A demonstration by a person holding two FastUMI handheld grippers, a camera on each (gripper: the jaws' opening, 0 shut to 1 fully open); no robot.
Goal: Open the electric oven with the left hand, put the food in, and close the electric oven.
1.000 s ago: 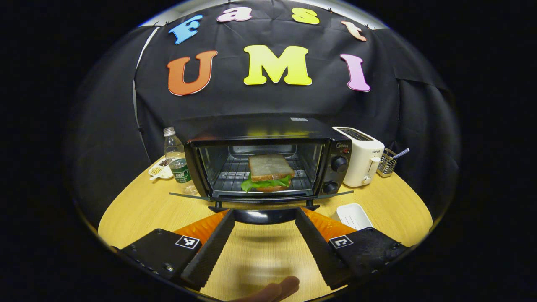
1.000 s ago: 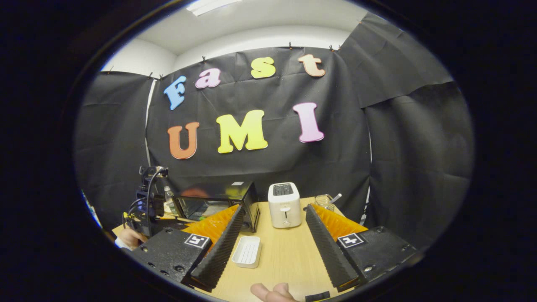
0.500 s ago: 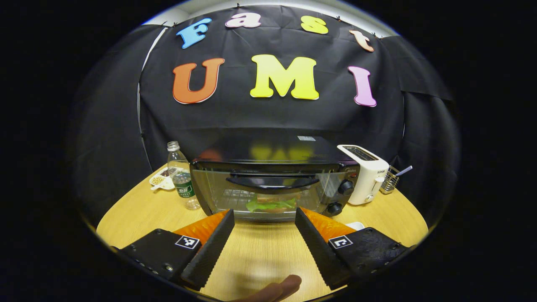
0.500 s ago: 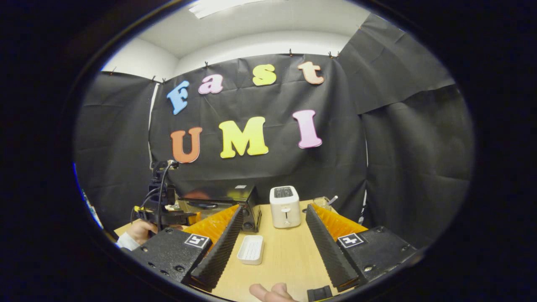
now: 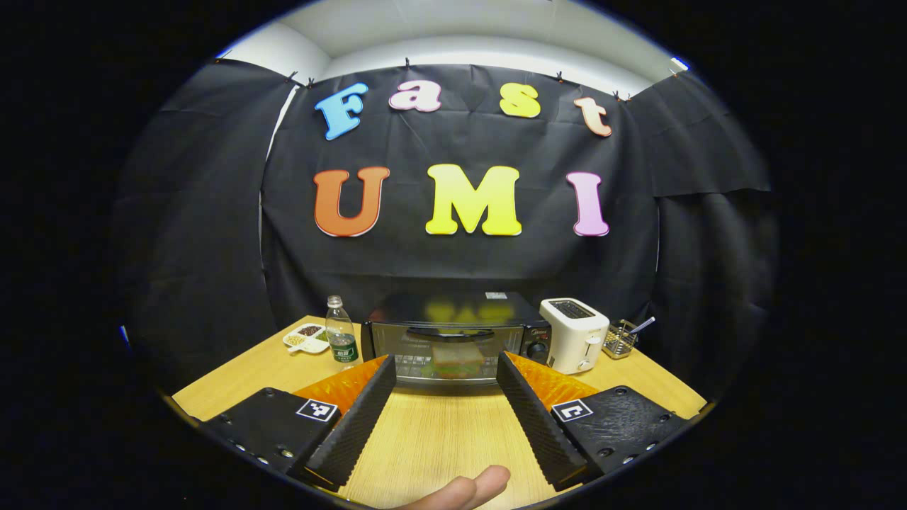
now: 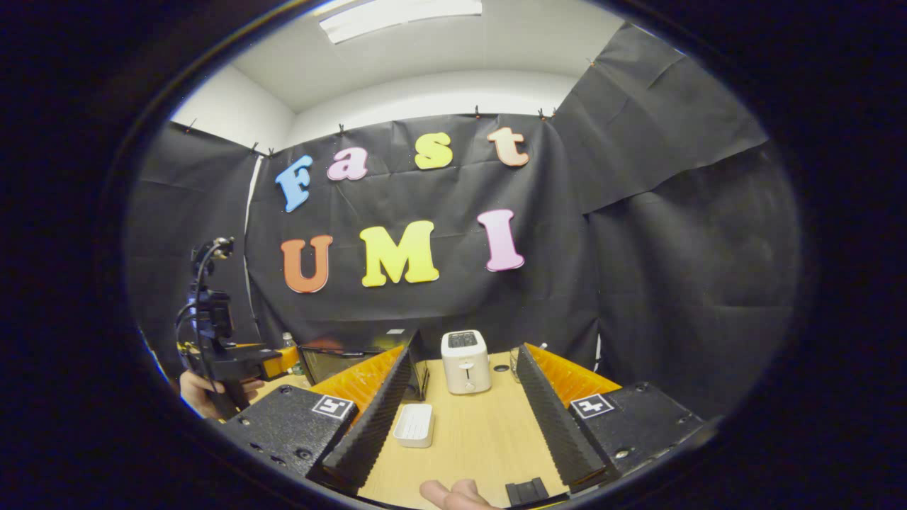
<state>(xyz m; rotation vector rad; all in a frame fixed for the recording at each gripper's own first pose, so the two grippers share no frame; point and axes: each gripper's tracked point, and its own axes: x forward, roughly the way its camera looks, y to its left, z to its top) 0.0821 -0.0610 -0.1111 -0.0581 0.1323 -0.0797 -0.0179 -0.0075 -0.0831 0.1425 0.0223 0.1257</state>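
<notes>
The black electric oven [image 5: 453, 333] stands at the back of the wooden table [image 5: 432, 432] with its glass door up and closed. Through the glass I make out the sandwich [image 5: 453, 360] on the rack. My left gripper [image 5: 445, 368] hangs open well in front of the oven, nothing between its fingers. In the right gripper view the oven [image 6: 354, 358] sits at the left behind the near finger. My right gripper [image 6: 464, 358] is open and empty over the table, and the left gripper [image 6: 237, 361] shows at the far left, held by a hand [image 6: 195, 393].
A white toaster [image 5: 574, 343] stands right of the oven, with a small wire basket [image 5: 623, 338] beyond it. A water bottle [image 5: 342, 333] and a snack dish [image 5: 306, 338] sit to the left. A white tray [image 6: 414, 425] lies on the table [image 6: 468, 439].
The oven door went from hanging open to fully closed. My left gripper then drew back and rose away from the oven. The right gripper also pulled back a little.
</notes>
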